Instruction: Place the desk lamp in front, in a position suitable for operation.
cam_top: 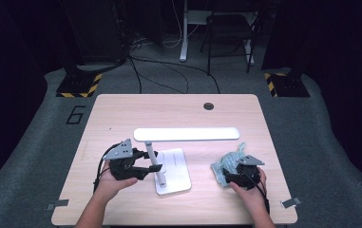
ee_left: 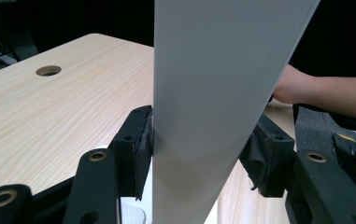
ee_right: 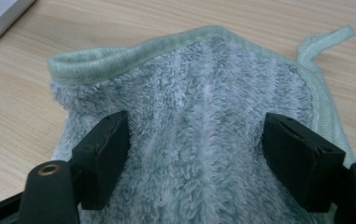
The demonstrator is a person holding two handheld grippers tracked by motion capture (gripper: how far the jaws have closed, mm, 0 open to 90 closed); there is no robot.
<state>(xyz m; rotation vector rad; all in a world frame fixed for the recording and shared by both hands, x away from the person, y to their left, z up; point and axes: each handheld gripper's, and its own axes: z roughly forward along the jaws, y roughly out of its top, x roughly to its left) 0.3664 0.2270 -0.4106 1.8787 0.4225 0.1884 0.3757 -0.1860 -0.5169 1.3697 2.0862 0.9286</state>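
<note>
A white desk lamp stands on the table, with a long flat head (cam_top: 186, 134), a slanted post (cam_top: 153, 156) and a flat base (cam_top: 176, 173). My left gripper (cam_top: 151, 162) reaches in from the left. In the left gripper view, the left gripper (ee_left: 199, 144) has a pad against each side of the white post (ee_left: 213, 84). At the right lies a crumpled pale green fluffy cloth (cam_top: 226, 164). My right gripper (cam_top: 232, 178) is at its near edge. In the right gripper view, the right gripper (ee_right: 196, 144) stands wide open over the cloth (ee_right: 199, 84), with the pile between its jaws and not pinched.
The light wooden table (cam_top: 121, 109) has a round cable hole (cam_top: 208, 106) near its far edge, also seen in the left gripper view (ee_left: 48, 71). The person's other hand (ee_left: 306, 88) shows behind the post. A chair (cam_top: 228, 33) and cables (cam_top: 169, 71) lie on the floor beyond the table.
</note>
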